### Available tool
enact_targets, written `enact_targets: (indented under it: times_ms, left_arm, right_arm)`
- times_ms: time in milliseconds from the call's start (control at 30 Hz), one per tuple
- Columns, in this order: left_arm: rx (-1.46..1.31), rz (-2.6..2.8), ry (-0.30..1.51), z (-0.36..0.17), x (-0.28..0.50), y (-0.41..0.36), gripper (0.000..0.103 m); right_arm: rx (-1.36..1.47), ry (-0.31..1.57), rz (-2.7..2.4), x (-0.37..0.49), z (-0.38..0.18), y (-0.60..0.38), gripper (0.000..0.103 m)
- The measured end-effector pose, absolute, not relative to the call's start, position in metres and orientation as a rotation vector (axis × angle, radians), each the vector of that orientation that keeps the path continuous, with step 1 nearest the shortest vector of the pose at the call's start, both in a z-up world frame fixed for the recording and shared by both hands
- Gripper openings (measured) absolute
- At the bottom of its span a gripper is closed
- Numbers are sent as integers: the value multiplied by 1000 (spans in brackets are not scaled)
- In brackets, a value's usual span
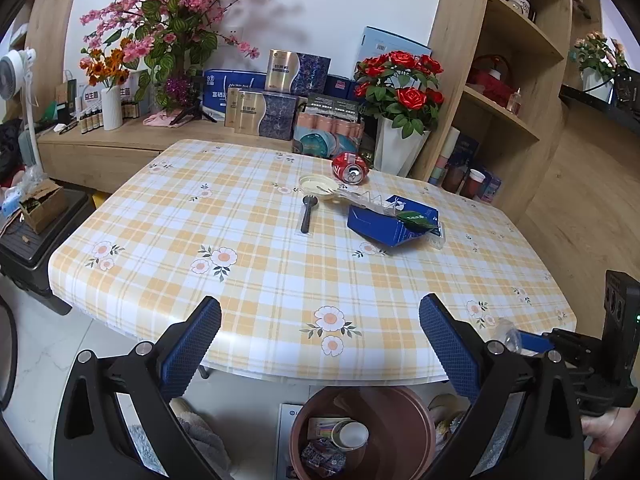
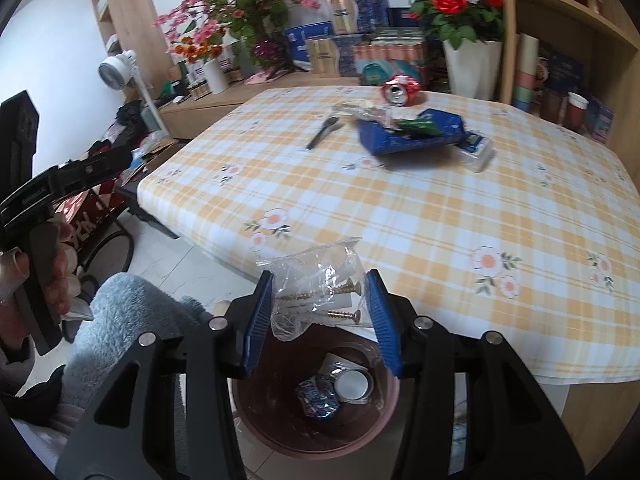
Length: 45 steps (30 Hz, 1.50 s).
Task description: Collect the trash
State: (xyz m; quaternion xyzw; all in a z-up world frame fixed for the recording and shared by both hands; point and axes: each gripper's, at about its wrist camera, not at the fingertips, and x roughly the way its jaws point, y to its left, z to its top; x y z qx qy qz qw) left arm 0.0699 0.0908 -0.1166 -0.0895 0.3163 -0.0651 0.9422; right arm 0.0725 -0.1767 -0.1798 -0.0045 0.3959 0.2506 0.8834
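My right gripper (image 2: 318, 292) is shut on a clear plastic bag of screws and wall plugs (image 2: 320, 292), held above a brown trash bin (image 2: 280, 432) on the floor at the table's near edge. The bin (image 1: 400, 420) holds a paper cup (image 2: 354, 386) and a wrapper (image 2: 316, 398). My left gripper (image 1: 320, 320) is open and empty over the table's near edge. On the plaid table (image 1: 280, 280) lie a crushed red can (image 1: 350, 168), a white lid (image 1: 316, 186), a black fork (image 1: 308, 212), a blue box (image 1: 394, 222) with a green wrapper (image 1: 416, 218), and clear packaging (image 2: 476, 152).
Behind the table stand a low wooden cabinet (image 1: 120, 144) with boxes and flower vases, a red rose vase (image 1: 400, 140) and wooden shelves (image 1: 512, 80). A white fan (image 1: 16, 72) and a black unit (image 1: 36, 248) with a cardboard box stand at the left. A blue fluffy cloth (image 2: 128, 320) lies near the bin.
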Motion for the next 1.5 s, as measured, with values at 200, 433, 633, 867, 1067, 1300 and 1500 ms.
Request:
enact_targets:
  times_ms: [200, 433, 633, 867, 1067, 1300, 1500]
  left_arm:
    - [-193, -129, 649, -119, 71, 94, 97]
    - [-160, -74, 644, -127, 71, 95, 97]
    - [-158, -82, 652, -132, 75, 96, 97]
    - [-149, -101, 670, -140, 86, 94, 97]
    - [-162, -114, 678, -143, 99, 93, 97]
    - [-195, -133, 700, -149, 132, 102, 97]
    - [-212, -117, 697, -151, 172, 115, 93]
  right_arm:
    - [-26, 751, 497, 71, -171, -174, 87]
    - [16, 743, 339, 87, -171, -205, 97]
    - [22, 750, 264, 92, -179, -223, 97]
    - [-11, 749, 235, 97, -189, -227, 97]
    - [-23, 782, 226, 113, -195, -228, 97]
    - [-42, 756, 262, 159, -182, -217, 97]
    - [-137, 731, 349, 228, -169, -171, 97]
